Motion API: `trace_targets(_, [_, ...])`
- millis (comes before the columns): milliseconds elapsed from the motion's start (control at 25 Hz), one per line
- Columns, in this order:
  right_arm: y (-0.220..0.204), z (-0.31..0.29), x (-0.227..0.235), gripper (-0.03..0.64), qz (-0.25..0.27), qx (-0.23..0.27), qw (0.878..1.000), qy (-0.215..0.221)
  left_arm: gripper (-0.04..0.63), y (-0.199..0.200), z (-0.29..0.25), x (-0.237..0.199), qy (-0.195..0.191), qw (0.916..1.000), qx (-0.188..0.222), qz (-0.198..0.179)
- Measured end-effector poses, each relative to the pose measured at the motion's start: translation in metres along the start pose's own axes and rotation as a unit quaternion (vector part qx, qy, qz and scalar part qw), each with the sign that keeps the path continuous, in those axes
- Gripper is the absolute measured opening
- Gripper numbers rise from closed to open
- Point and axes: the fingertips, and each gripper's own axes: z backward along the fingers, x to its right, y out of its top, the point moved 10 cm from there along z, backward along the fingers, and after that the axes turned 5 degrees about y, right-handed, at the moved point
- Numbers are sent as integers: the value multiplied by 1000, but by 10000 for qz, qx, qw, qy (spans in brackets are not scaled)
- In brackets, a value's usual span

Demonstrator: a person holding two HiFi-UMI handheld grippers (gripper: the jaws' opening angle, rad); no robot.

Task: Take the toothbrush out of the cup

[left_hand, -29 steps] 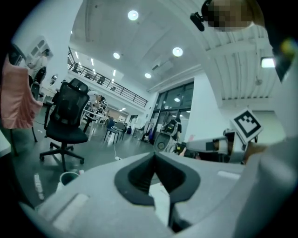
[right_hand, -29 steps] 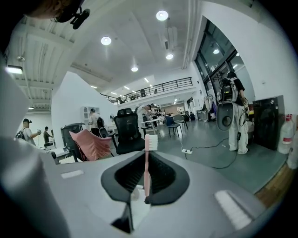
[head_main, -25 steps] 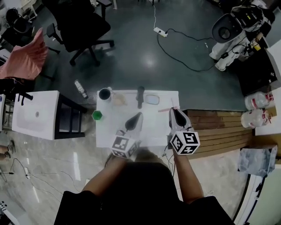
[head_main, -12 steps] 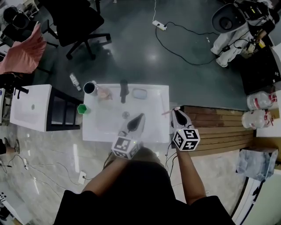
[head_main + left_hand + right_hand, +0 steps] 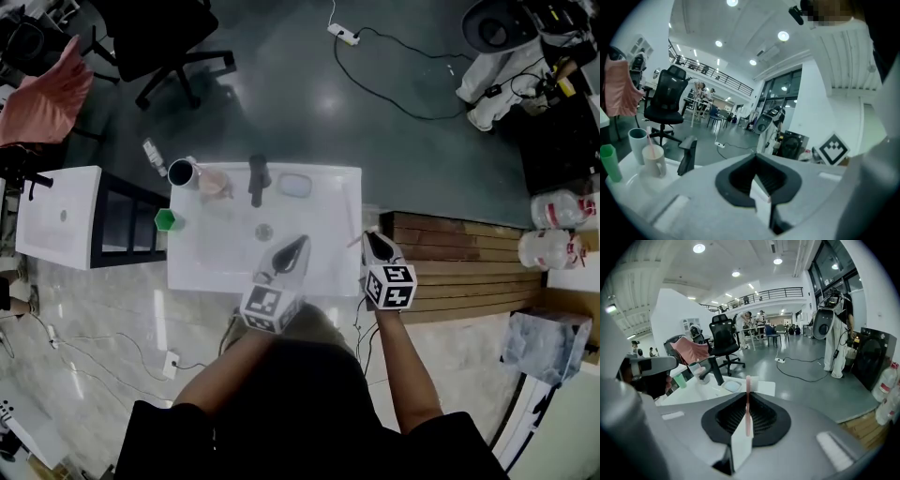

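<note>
My right gripper [image 5: 375, 246] hangs over the right edge of the white sink table [image 5: 328, 272], shut on a pink toothbrush [image 5: 747, 404]. The brush stands up between the jaws with its bristle head [image 5: 753, 384] on top. In the head view the toothbrush [image 5: 354, 241] pokes out to the left of the jaws. The beige cup [image 5: 214, 183] stands at the table's back left, far from both grippers. In the left gripper view a thin pink stick rises from this cup [image 5: 654, 160]. My left gripper [image 5: 291, 251] is over the table's middle, shut on nothing.
A dark faucet [image 5: 256, 178] and a soap dish [image 5: 295, 185] sit along the back edge. A grey cup [image 5: 181, 172] stands beside the beige one, and a green cup [image 5: 165, 219] is at the left edge. Wooden boards [image 5: 459, 272] lie right of the table.
The head view has shifted, so the table sits further left and higher in the picture. Both grippers keep about the same places over it, the right one still shut on the toothbrush.
</note>
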Motion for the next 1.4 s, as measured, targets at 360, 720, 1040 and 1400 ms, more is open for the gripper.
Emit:
trace_targets(360, [-18, -36, 3, 23, 257, -557, 9980, 158, 3, -15, -2, -4, 38, 9999, -30, 156])
trace_targets(720, [-15, -74, 11, 23, 126, -541, 9982, 211, 3, -20, -4, -17, 85, 9995, -71, 285])
trace_targets(1040, [-33, -122, 24, 23, -154, -876, 9959, 168, 4, -24, -3, -29, 117, 9992, -169, 345])
trace_targets(1400, [-54, -156, 31, 23, -603, -1214, 9907, 102, 4, -25, 2, -46, 228, 9988, -208, 379])
